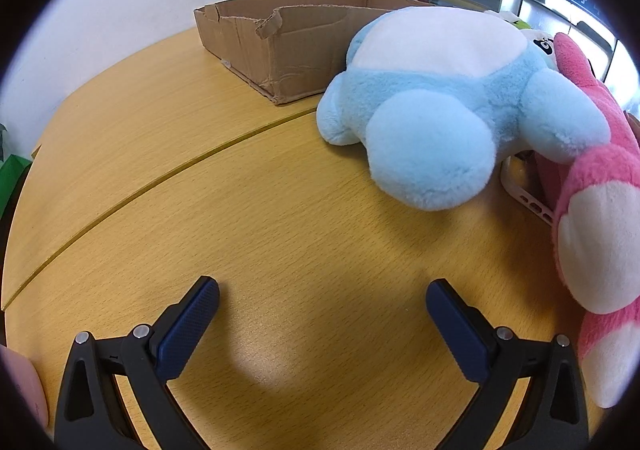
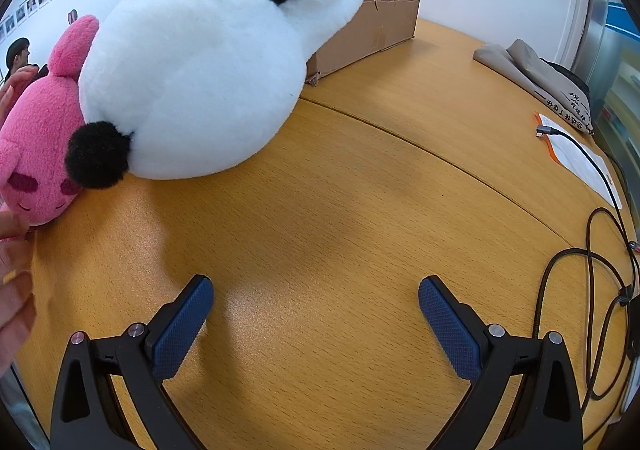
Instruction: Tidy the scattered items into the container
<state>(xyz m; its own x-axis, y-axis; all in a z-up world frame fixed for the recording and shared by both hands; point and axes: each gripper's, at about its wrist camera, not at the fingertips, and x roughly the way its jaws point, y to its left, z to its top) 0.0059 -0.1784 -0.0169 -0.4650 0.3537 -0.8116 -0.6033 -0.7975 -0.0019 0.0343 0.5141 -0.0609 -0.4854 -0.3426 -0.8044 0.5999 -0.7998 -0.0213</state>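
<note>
Toys: blue plush [image 1: 440, 105], pink plush [image 1: 600, 209] and panda plush [image 2: 208, 69] lie bunched together on the table [image 1: 280, 209], just in front of the box [image 1: 280, 45].
Box: cardboard, open-topped, torn rim, at the far table edge by the wall.
Left gripper [image 1: 322, 298]: fingers spread wide, nothing between them, over bare wood.
Right gripper [image 2: 316, 292]: also wide open and empty, panda ahead to its left.
Right side: cable [image 2: 592, 250] and paper [image 2: 580, 157].

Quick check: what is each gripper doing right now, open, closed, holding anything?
Left gripper: open, holding nothing, over the bare table.
Right gripper: open, holding nothing, over the table.
</note>
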